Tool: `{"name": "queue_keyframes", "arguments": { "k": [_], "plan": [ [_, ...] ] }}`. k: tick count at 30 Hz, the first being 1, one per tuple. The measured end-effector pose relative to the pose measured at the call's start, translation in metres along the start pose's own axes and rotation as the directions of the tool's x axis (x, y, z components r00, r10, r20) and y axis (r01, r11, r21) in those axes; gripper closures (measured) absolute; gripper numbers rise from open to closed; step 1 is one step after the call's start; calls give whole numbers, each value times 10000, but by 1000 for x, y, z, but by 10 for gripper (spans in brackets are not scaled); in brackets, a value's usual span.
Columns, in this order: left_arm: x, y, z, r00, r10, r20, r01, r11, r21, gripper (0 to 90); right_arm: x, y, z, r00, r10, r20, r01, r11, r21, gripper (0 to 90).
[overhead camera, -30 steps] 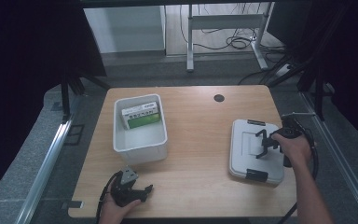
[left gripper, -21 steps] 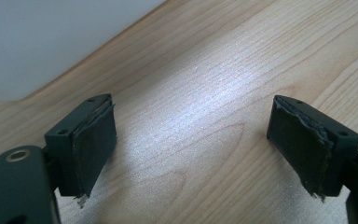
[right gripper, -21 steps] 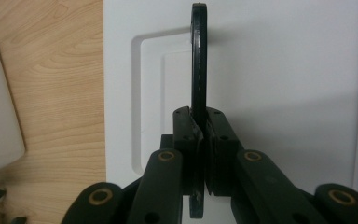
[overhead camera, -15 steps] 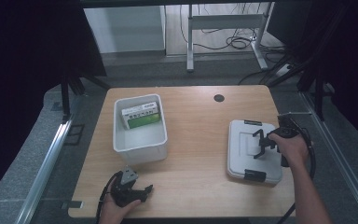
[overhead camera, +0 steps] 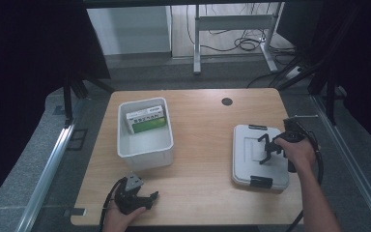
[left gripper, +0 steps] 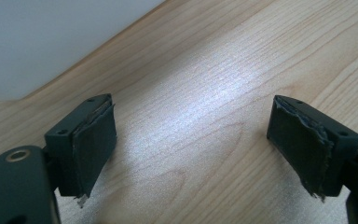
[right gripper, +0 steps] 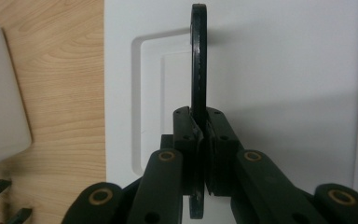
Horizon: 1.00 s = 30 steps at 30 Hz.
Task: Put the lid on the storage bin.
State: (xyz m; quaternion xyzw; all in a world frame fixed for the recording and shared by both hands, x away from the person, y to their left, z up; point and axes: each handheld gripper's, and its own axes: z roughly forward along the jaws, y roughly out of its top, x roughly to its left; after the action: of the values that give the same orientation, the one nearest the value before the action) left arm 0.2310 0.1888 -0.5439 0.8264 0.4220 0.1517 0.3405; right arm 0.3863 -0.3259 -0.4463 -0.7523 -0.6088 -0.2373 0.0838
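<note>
Right tool [overhead camera: 268,149] has drawn nearer, clamping the lid's handle [right gripper: 198,70].

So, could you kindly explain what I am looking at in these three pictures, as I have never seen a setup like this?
A person at a wooden table holds hand tongs in each hand; no robot arm is involved. One picture comes from a fixed camera above; the other two come from cameras riding on each tool. The left tongs rest open near the table's front edge, holding nothing. The right tongs are shut on the black handle of a grey lid. A white bin holds a green and white box.
</note>
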Motion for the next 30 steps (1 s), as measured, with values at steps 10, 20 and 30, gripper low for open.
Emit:
{"name": "queue_keyframes", "arguments": {
  "k": [10,20,30],
  "plan": [
    [0,0,0,10000,9,5,-9,10000,-1,154,15,2,-9,9997,-164,-168,163,9998,-86,846],
    [0,0,0,10000,14,2,-14,10000,3,155,33,5,-18,9983,-424,-403,419,9990,-151,847],
    [0,0,0,10000,18,3,-18,10000,9,155,49,7,-25,9966,-670,-482,659,9976,-233,847]
  ]
}}
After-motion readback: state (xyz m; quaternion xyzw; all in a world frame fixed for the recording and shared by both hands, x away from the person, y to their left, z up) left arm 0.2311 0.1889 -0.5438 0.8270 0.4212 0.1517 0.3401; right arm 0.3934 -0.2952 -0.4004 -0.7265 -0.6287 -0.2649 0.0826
